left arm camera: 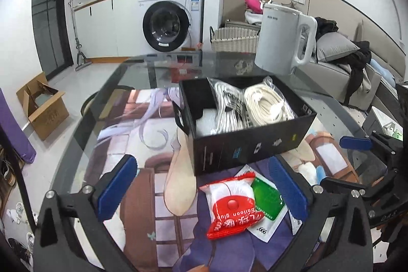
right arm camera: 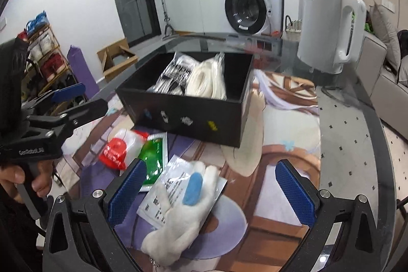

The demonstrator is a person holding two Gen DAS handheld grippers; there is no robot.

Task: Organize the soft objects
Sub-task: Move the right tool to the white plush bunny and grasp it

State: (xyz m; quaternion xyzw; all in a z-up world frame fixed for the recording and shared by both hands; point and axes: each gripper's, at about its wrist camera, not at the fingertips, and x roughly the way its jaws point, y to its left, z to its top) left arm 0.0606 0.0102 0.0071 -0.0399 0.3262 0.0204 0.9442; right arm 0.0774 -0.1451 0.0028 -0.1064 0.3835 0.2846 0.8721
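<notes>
A black box (left arm camera: 255,144) (right arm camera: 188,116) on the printed mat holds a bagged white cable coil (left arm camera: 265,103) (right arm camera: 206,80) and a black-and-white bag (left arm camera: 227,103) (right arm camera: 173,75). In front of it lie a red-and-white packet (left arm camera: 230,205) (right arm camera: 117,149), a green-and-white sachet (left arm camera: 267,203) (right arm camera: 153,157), and a white plush paw with a blue pad (right arm camera: 183,198) on a white packet. My left gripper (left arm camera: 201,190) is open above the red packet. My right gripper (right arm camera: 211,193) is open over the plush paw.
A white electric kettle (left arm camera: 283,40) (right arm camera: 329,27) stands behind the box on the glass table (left arm camera: 122,73). A wicker basket (left arm camera: 234,40), a washing machine (left arm camera: 170,17), a sofa (left arm camera: 341,68) and a cardboard box (left arm camera: 40,106) on the floor surround the table.
</notes>
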